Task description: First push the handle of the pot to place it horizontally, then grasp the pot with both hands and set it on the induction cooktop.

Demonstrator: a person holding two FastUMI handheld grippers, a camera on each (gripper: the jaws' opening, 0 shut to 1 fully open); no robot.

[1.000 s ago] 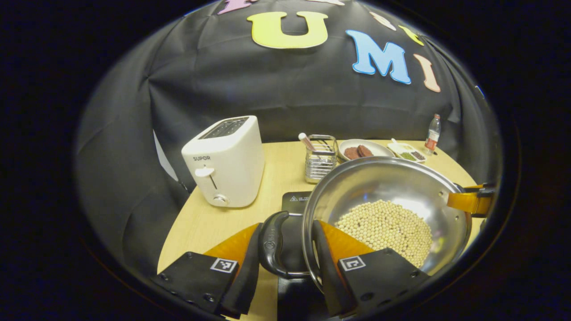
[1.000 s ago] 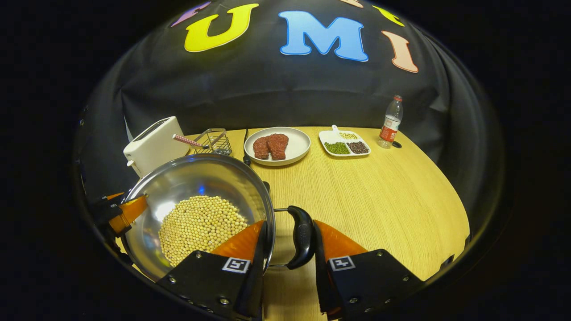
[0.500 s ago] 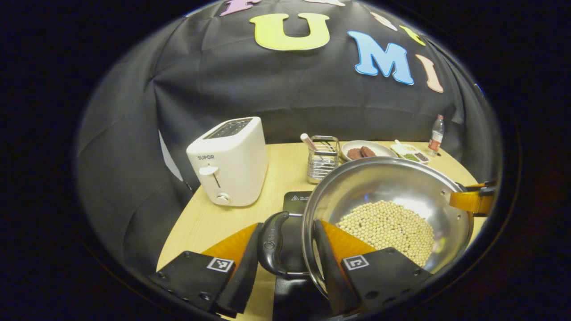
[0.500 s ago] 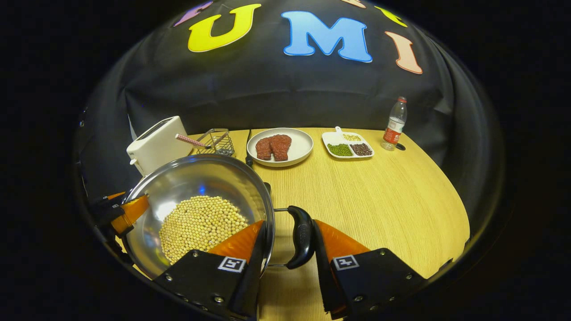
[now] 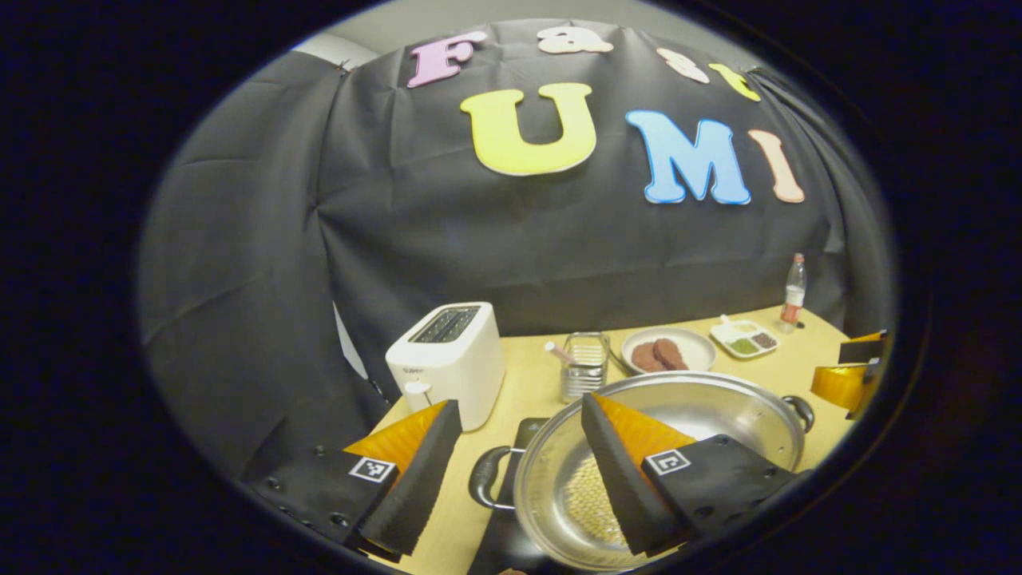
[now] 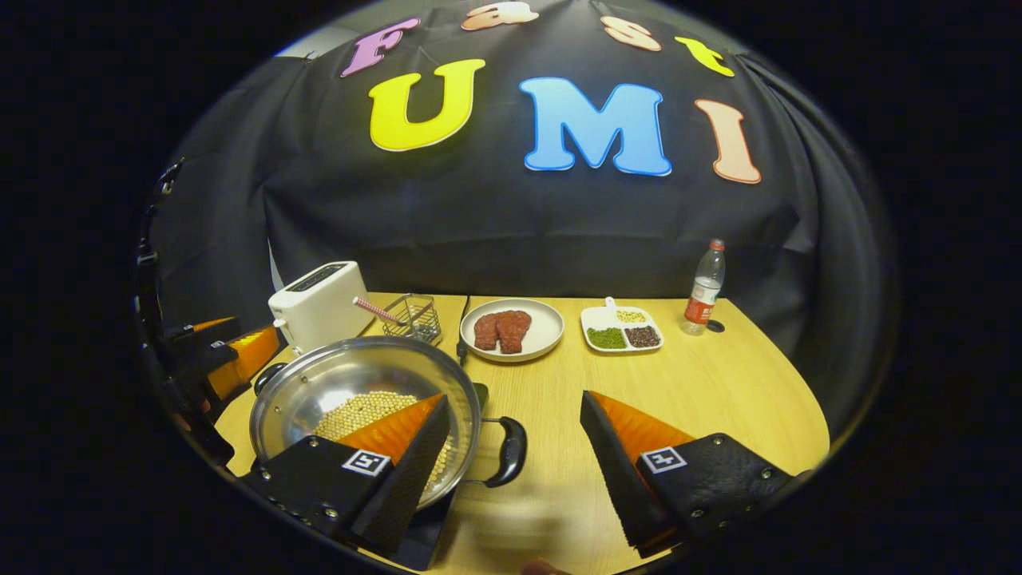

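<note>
Right gripper view: table [image 6: 718,399] ahead, pot [image 6: 319,383] of beans on the cooktop [image 6: 423,535] below and left of the right gripper [image 6: 511,463], which gapes wide, empty. Left gripper view: left gripper [image 5: 519,471] also wide open above the pot's [image 5: 718,407] handle [image 5: 483,477], holding nothing.

A mock kitchen in a cloth-walled booth: toaster [image 6: 319,305], plate of meat [image 6: 512,329] and bottle [image 6: 703,289] across the frame's middle, on a wooden counter [image 6: 718,391].
</note>
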